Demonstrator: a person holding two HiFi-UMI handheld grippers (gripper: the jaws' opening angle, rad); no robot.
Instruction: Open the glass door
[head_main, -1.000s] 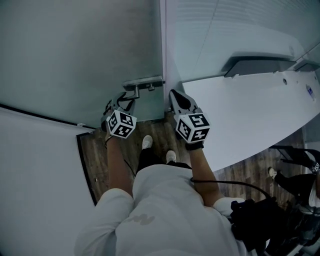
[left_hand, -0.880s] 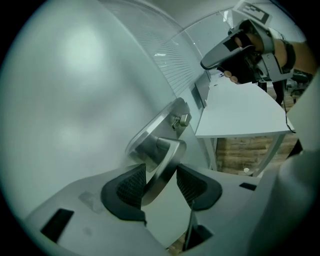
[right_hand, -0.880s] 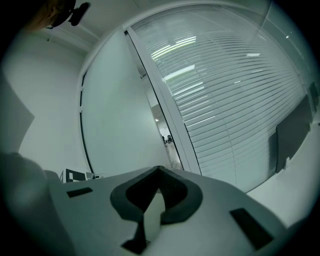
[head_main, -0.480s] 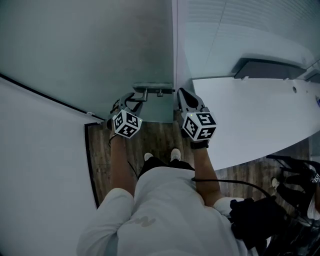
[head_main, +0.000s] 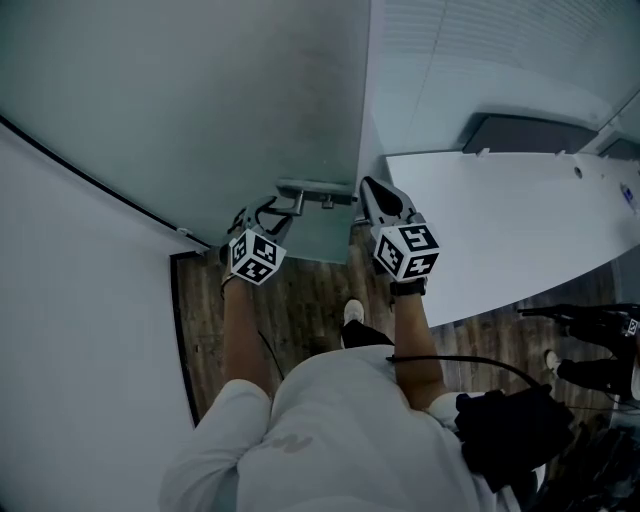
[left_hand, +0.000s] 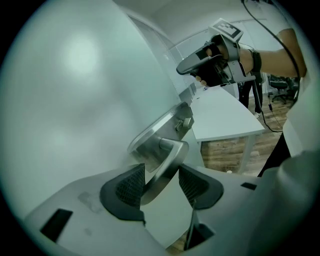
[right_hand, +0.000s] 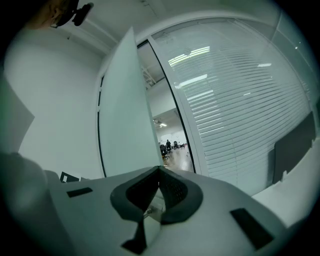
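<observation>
The frosted glass door (head_main: 200, 100) stands partly swung, and its steel lever handle (head_main: 315, 190) sits near its free edge. My left gripper (head_main: 270, 212) reaches up to that lever. In the left gripper view the lever (left_hand: 169, 150) lies between the jaws of the left gripper (left_hand: 161, 171). The jaws are opening, with a gap at the right pad (left_hand: 194, 184). My right gripper (head_main: 372, 190) is shut and empty, held by the door's edge. It also shows in the left gripper view (left_hand: 200, 60). In its own view the right gripper (right_hand: 160, 170) points at the door edge (right_hand: 125, 115) and the open doorway (right_hand: 170, 145).
A white table (head_main: 500, 220) stands close on the right of the doorway, under a glass wall with blinds (head_main: 480, 60). A white wall (head_main: 80, 350) bounds the left. Wood floor (head_main: 300, 300) lies below. Black chairs and a bag (head_main: 510, 430) are at lower right.
The door and its handle have swung on to the right in the head view. Both grippers moved along with it, and the person's feet stepped forward.
</observation>
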